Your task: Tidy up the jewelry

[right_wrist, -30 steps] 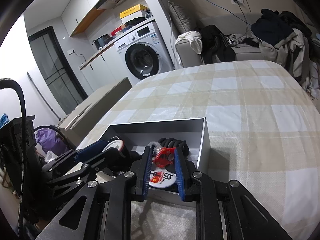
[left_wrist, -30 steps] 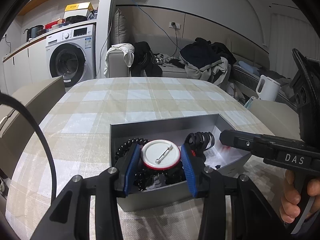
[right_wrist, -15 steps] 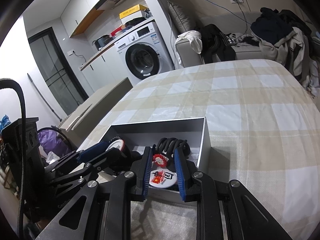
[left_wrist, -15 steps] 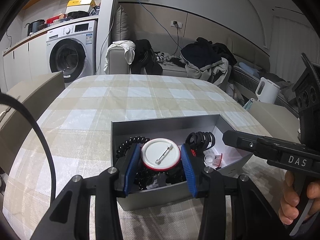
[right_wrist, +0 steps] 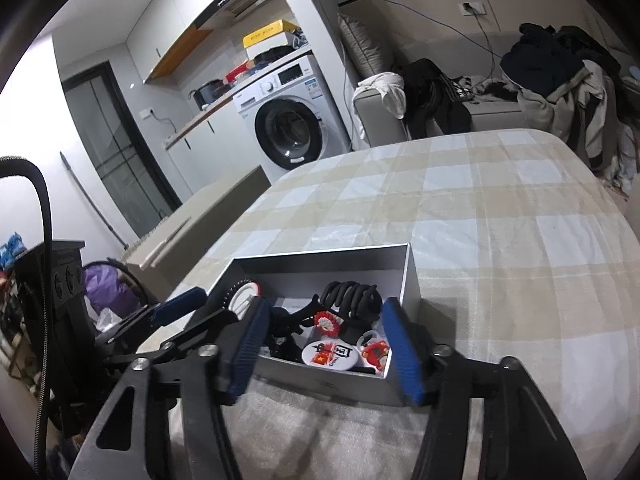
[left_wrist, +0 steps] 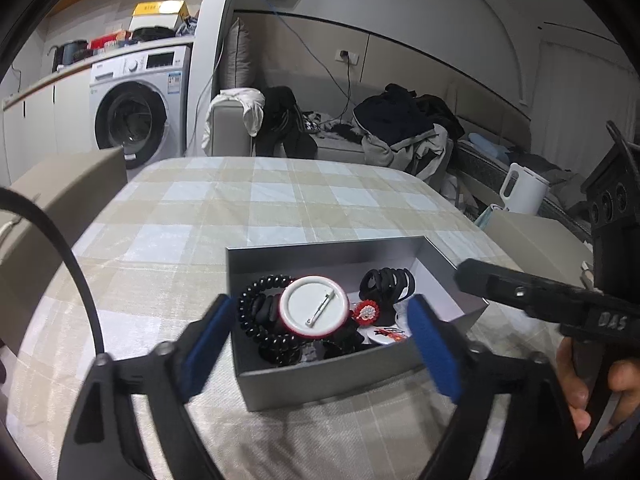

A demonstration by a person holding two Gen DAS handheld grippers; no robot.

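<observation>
Both tools opening, nothing between pads: left tool (left_wrist: 320, 344), right tool (right_wrist: 324, 344). Pin badge (left_wrist: 313, 306), hair ties (left_wrist: 386, 282), rosette (right_wrist: 328, 324) lie inside grey box (left_wrist: 320, 250) on desk. Sorting appears nearly done.

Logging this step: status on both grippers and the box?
Left gripper and right gripper: jaws opening, nothing gripped. Round pin badge and red rosette lie in the grey box. Nothing in the way.
</observation>
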